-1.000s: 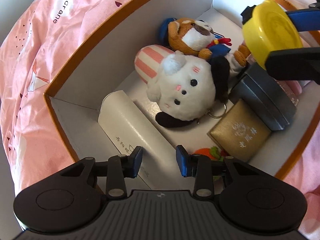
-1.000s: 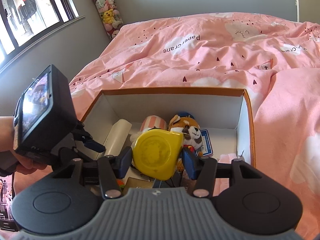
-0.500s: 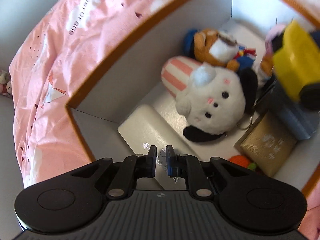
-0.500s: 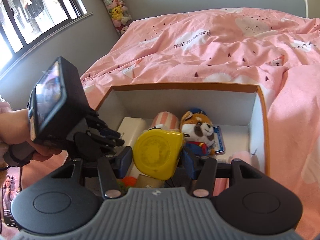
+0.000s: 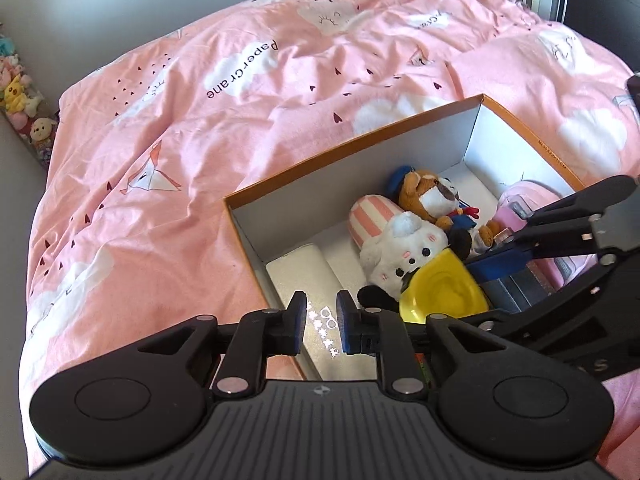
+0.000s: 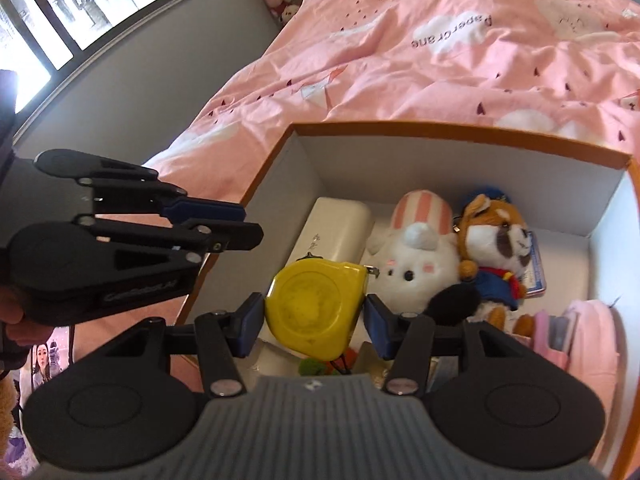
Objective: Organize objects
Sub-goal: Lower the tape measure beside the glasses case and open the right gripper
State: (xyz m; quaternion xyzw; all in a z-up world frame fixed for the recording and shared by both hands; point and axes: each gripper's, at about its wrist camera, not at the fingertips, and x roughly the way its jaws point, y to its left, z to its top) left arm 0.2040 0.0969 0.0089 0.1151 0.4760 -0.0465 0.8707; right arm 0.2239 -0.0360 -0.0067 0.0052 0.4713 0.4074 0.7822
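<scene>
Box [image 6: 460, 152] holds plush toys [image 6: 416, 264], white case [image 6: 336, 228]; right fingers [image 6: 376, 324] grasping yellow tape measure [image 6: 316, 308]; left fingers [image 5: 298, 320] clenched, empty.

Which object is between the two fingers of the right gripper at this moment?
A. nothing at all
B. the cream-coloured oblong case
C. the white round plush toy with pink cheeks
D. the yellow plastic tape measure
D: in the right wrist view the right gripper has its blue pads against both sides of the yellow plastic tape measure, held above the orange-rimmed cardboard box.
</scene>
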